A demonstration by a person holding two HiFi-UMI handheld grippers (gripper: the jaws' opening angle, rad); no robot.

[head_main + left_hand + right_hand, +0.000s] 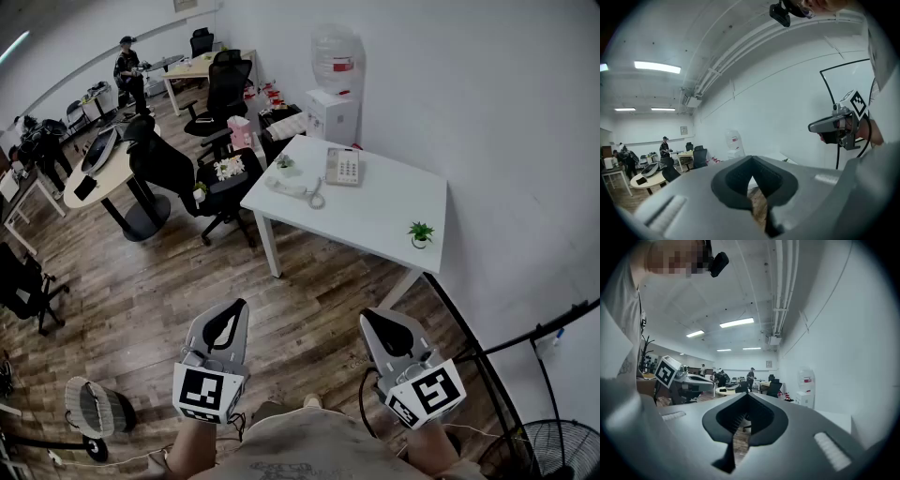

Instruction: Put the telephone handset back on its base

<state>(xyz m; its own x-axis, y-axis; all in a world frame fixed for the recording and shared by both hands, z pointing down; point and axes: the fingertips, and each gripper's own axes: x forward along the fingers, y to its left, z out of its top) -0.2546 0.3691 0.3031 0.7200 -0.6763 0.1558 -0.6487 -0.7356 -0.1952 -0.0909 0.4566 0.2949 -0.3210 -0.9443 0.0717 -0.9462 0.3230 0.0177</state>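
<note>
The beige telephone base (342, 167) sits at the far edge of a white table (375, 216). Its handset (289, 186) lies off the base to the left, on the table's left edge, with the coiled cord (317, 198) looping between them. Both grippers are held well short of the table, over the wooden floor. My left gripper (241, 305) and my right gripper (367, 315) point toward the table, jaws together and nothing in them. In the left gripper view the jaws (751, 158) meet at the tip; the right gripper view shows the same (746, 394).
Two small potted plants (421, 232) (285, 162) stand on the table. A water dispenser (334, 84) is behind it by the wall. Black office chairs (202, 178) crowd the table's left side. A floor fan (553, 450) is at my right, a wire basket (94, 408) at my left. People are at the far desks.
</note>
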